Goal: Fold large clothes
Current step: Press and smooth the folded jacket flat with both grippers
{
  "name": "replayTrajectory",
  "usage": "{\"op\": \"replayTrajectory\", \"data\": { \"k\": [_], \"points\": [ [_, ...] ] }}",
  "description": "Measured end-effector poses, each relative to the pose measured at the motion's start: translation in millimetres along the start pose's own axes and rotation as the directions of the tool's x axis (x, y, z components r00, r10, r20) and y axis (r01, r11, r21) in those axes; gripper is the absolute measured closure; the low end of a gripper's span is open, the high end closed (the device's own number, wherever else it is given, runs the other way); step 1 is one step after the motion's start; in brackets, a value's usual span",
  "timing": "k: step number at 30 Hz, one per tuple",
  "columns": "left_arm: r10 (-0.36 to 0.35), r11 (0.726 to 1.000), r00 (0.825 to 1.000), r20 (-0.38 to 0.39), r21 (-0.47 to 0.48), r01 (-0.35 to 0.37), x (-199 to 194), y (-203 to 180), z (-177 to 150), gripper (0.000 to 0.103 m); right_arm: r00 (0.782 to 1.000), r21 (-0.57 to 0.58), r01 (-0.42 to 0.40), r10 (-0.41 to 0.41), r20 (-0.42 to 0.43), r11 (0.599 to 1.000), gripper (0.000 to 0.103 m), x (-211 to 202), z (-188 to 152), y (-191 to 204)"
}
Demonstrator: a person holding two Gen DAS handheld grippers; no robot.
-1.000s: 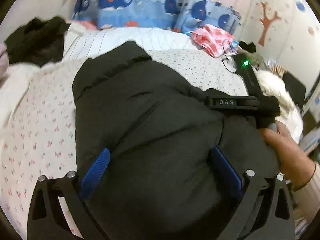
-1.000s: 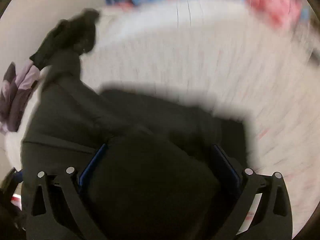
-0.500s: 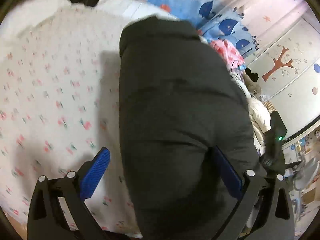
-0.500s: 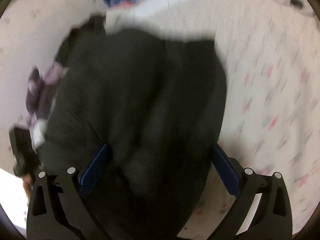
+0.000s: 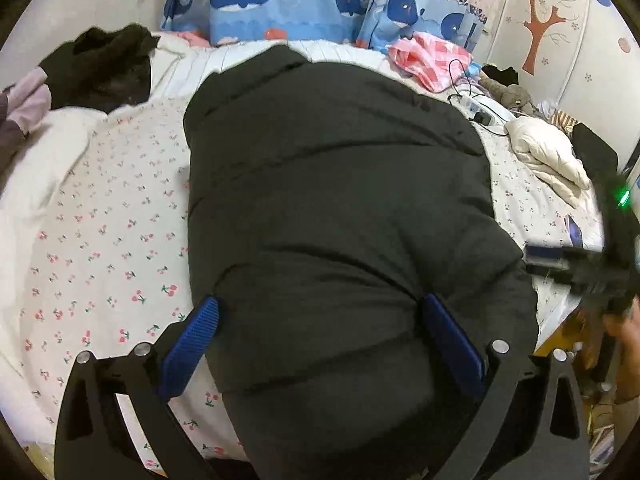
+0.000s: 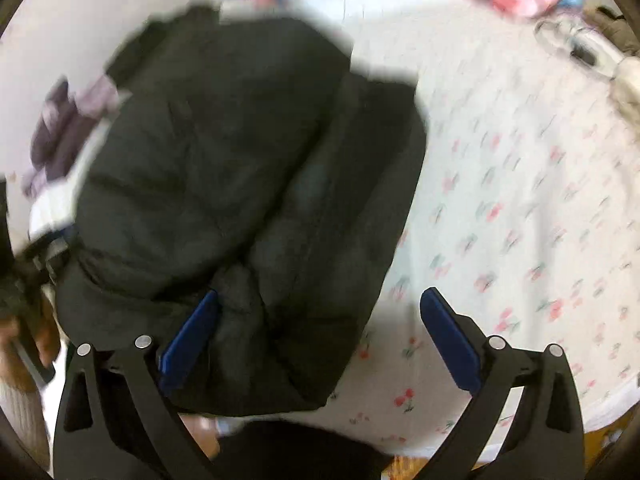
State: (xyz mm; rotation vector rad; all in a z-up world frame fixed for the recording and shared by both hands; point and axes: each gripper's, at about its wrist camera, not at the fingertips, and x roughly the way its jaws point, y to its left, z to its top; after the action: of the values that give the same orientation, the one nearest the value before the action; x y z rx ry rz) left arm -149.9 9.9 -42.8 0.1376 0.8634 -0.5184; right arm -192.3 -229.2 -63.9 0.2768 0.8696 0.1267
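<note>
— While the left gripper [image 5: 316, 344] hangs with its blue pads spread wide and gripping nothing, the puffy black quilted jacket [image 5: 340, 208] lies bundled between them on the cherry-print bedsheet [image 5: 108, 224].

— And the right gripper [image 6: 320, 340]?

— Wide open too, empty, at the jacket's right edge. I'd judge one fold is done; next someone must pinch an edge and fold it over.

— Anything unclear?

— The right view is blurred, and the jacket's near end runs under the grippers.
</note>
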Motion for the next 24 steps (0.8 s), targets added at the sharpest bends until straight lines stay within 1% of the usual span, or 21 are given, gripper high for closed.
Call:
{"op": "replayTrajectory", "data": {
  "k": [1, 3, 5, 6, 7, 8, 10, 11, 12, 13, 14, 15, 17, 19, 22, 23, 24],
  "points": [
    [0.009, 1.0, 1.0, 0.001, 0.021, -0.009, -1, -2, 0, 0.006, 0.998, -0.009, -0.011, 0.012, 0.061, 1.0, 0.007, -12, 15, 8],
    [0.033, 0.998, 0.999, 0.01, 0.058, -0.034, -4, -5, -2, 0.006, 0.989, -0.029, -0.033, 0.037, 0.144, 0.999, 0.007, -24, 45, 25],
    [0.039, 0.997, 0.999, 0.015, 0.064, -0.04, -4, -7, -3, 0.006, 0.983, -0.047, -0.05, 0.058, 0.174, 0.998, 0.007, -24, 74, 43],
    [0.044, 0.997, 0.999, 0.02, 0.065, -0.046, -4, -6, -2, 0.006, 0.98, -0.056, -0.066, 0.075, 0.185, 0.996, 0.007, -18, 90, 51],
    [0.051, 0.996, 0.998, 0.025, 0.069, -0.052, -4, -6, -3, 0.006, 0.98, -0.059, -0.057, 0.067, 0.187, 0.997, 0.007, -8, 103, 56],
    [0.056, 0.996, 0.998, 0.028, 0.074, -0.057, -3, -7, -3, 0.006, 0.983, -0.053, -0.034, 0.043, 0.177, 0.998, 0.007, 10, 118, 60],
    [0.068, 0.994, 0.997, 0.037, 0.088, -0.071, -4, -10, -5, 0.006, 0.992, -0.015, 0.008, -0.006, 0.129, 1.0, 0.007, 41, 129, 55],
    [0.073, 0.992, 0.996, 0.041, 0.097, -0.077, -5, -10, -6, 0.006, 0.996, 0.016, 0.044, -0.046, 0.076, 0.999, 0.007, 73, 134, 50],
    [0.074, 0.992, 0.996, 0.042, 0.1, -0.078, -4, -10, -6, 0.006, 0.998, 0.036, 0.048, -0.049, 0.035, 0.998, 0.007, 99, 129, 45],
    [0.07, 0.992, 0.996, 0.049, 0.1, -0.075, -5, -10, -6, 0.006, 1.0, 0.084, 0.009, -0.007, -0.018, 0.996, 0.007, 128, 125, 33],
    [0.062, 0.993, 0.996, 0.062, 0.095, -0.068, -7, -8, -6, 0.006, 0.998, 0.141, -0.035, 0.041, -0.042, 0.989, 0.007, 142, 122, 21],
    [0.061, 0.993, 0.996, 0.064, 0.095, -0.067, -7, -7, -5, 0.006, 0.997, 0.197, -0.06, 0.069, -0.041, 0.979, 0.006, 149, 117, 11],
    [0.076, 0.989, 0.996, 0.049, 0.121, -0.082, -5, -10, -3, 0.006, 0.997, 0.194, -0.048, 0.059, -0.051, 0.98, 0.007, 147, 115, 6],
    [0.1, 0.982, 0.994, 0.05, 0.158, -0.106, -4, -14, -4, 0.006, 0.997, 0.184, -0.037, 0.049, -0.063, 0.982, 0.007, 134, 117, 6],
    [0.121, 0.976, 0.991, 0.057, 0.175, -0.129, -6, -16, -5, 0.006, 0.997, 0.162, -0.08, 0.078, 0.015, 0.984, 0.007, 90, 110, 8],
    [0.123, 0.976, 0.991, 0.059, 0.175, -0.132, -7, -16, -6, 0.006, 0.992, 0.135, -0.114, 0.107, 0.06, 0.984, 0.007, 67, 102, 11],
    [0.123, 0.976, 0.991, 0.059, 0.174, -0.132, -8, -16, -6, 0.006, 0.988, 0.114, -0.132, 0.122, 0.09, 0.985, 0.007, 54, 93, 14]
  ]
}}
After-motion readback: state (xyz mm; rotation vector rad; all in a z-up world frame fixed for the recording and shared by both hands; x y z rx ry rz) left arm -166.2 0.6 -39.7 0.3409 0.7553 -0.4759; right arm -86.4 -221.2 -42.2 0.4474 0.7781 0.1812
